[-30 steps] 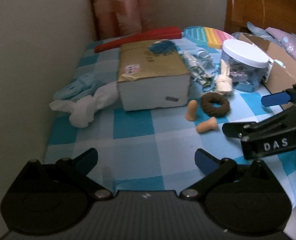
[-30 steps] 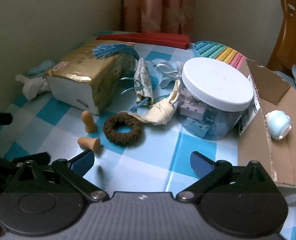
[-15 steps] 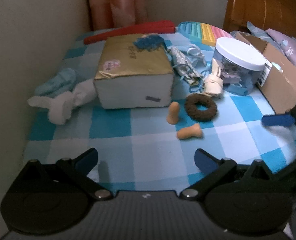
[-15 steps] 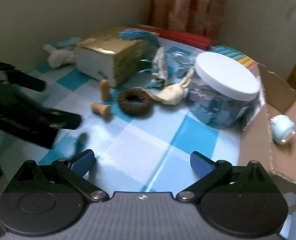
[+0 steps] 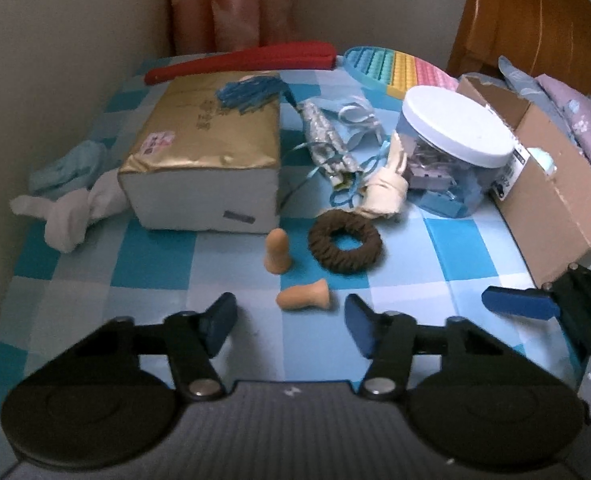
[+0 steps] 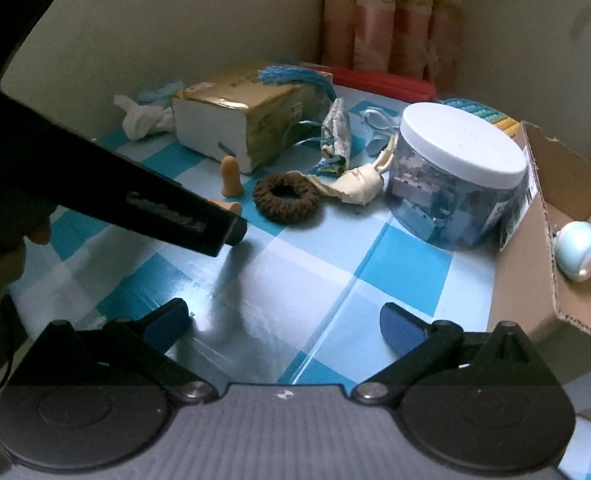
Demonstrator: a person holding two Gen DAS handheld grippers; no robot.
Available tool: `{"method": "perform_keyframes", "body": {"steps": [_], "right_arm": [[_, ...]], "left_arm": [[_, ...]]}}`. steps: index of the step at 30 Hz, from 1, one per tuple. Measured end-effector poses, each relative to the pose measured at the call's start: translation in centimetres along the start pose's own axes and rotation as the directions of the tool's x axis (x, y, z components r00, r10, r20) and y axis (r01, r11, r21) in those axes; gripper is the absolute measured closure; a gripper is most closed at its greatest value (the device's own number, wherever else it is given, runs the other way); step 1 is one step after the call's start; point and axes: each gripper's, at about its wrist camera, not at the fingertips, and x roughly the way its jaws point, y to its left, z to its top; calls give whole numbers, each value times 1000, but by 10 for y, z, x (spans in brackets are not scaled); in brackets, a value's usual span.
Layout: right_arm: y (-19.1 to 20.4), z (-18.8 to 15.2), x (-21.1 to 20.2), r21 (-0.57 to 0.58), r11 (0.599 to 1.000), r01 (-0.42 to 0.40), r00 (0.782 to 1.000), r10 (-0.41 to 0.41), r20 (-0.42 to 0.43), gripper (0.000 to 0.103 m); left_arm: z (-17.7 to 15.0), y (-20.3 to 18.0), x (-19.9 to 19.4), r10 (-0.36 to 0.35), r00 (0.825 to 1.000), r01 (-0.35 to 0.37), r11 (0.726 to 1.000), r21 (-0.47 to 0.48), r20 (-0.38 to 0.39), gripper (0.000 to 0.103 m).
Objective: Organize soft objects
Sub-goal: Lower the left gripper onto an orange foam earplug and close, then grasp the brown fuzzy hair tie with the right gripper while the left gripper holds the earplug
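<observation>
- Since the earlier frame the left gripper [image 5: 289,316] has come forward and low over the desk [image 5: 155,272], and its jaws have drawn in from wide to a middling gap, now bracketing the lying orange earplug [image 5: 303,299] without touching it.
- The right gripper [image 6: 283,320] hangs over the near edge with its jaws wide and nothing between them.
- A second earplug [image 5: 277,254] stands upright just beyond the lying one, beside the brown scrunchie [image 5: 345,246] near the desk's middle.
- The gold tissue pack [image 5: 203,156] sits toward the far left corner, with a blue tassel [image 5: 247,94] on top.
- A knotted white cloth [image 5: 69,214] lies at the left edge.
- The white-lidded jar [image 5: 453,152] and the cardboard box [image 5: 551,204] stand at the right edge.
</observation>
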Motion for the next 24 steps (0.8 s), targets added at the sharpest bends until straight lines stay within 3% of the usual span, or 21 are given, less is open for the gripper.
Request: {"method": "perform_keyframes", "body": {"steps": [5,11,13,14,24], "right_arm": [[0,-1,0,2,1000,-1,1000,1,6,0],[0,-1,0,4,1000,2,1000,-2,5,0],[1,-1,-1,7,1000,6,1000,-6,3,0],[1,0,-1,9,1000,7,1000,-7,1,0],[2,8,6,26,999,25,1000,-24,-18,0]], "left_arm": [[2,-7,1,46,999,-46,999,10,0,63],[2,-11,1,31,1000,-31,999,14,5,65],[2,-13,1,22,1000,-22,1000,21,10,71],[2,-13,1,21,1000,-22,999,25,14,79],[-4,15,-10,31,999,-31,1000,-1,41,79]]}}
